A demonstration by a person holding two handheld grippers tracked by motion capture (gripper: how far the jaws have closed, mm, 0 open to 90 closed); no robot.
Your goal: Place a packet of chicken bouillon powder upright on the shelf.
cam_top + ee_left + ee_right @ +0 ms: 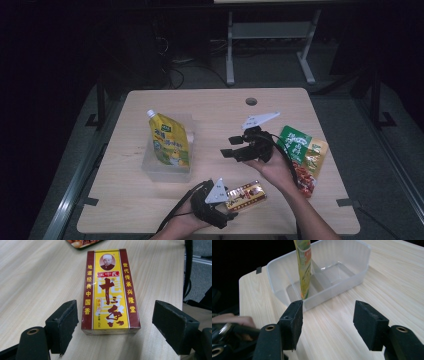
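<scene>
Partly hidden: near end of the yellow-and-maroon box [245,195] behind the left gripper [229,204] in the high view, left edge of the green-and-orange snack packets [302,157] behind the right hand [275,167] and its cable, forearms cut off by the bottom edge. Hard to read at that distance: print on the yellow spouted pouch [170,140]. Standing upright in the clear plastic bin [150,167], that pouch, top cropped off in the right gripper view [303,267]; bin dividers [317,277] faint through the translucent walls [337,255]. Cut off at the top of the left gripper view: a sliver of a red-printed packet [81,242].

Underneath, a pale wood-grain table [210,107] with rounded corners and a round cable hole [251,101] near the far edge; around it, a dark room, grey floor, a metal frame [270,35] beyond, cables on the floor.

Counted: one box, one pouch, one bin, two overlapping packets as far as can be told, two grippers.

Left gripper [115,322]: jaws spread wide to either side of the box [110,290], pads clear of it, box flat on the table near the front edge. Right gripper [328,323]: jaws apart with nothing between, aimed at the bin from the table's middle [227,146]
</scene>
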